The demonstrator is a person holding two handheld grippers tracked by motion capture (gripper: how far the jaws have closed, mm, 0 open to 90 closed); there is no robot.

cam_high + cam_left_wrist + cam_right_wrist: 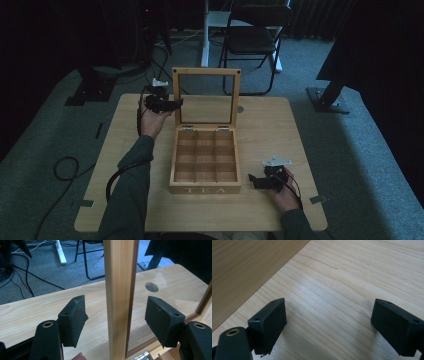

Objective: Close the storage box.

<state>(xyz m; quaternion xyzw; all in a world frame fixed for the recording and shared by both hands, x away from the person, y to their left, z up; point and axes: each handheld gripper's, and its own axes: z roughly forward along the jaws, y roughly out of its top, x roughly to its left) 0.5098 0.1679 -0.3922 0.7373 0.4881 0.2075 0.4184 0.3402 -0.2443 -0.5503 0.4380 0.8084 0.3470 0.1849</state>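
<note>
A wooden tea box (205, 189) marked TEA stands mid-table, its several compartments empty. Its glass-paned lid (206, 72) stands upright at the back. My left gripper (176, 103) is held at the lid's left edge. In the left gripper view its jaws (116, 312) straddle the lid's wooden side rail (117, 277) with gaps on both sides, so it is open. My right gripper (252, 181) rests low on the table to the right of the box and points at it. Its jaws (329, 312) stand wide open over bare wood, with the box's side wall (242, 270) ahead.
The light wooden table (270, 135) has a round hole (240, 108) behind the box's right corner. A folding chair (255, 35) and a white post stand beyond the table. A cable (65, 167) loops on the carpet at the left.
</note>
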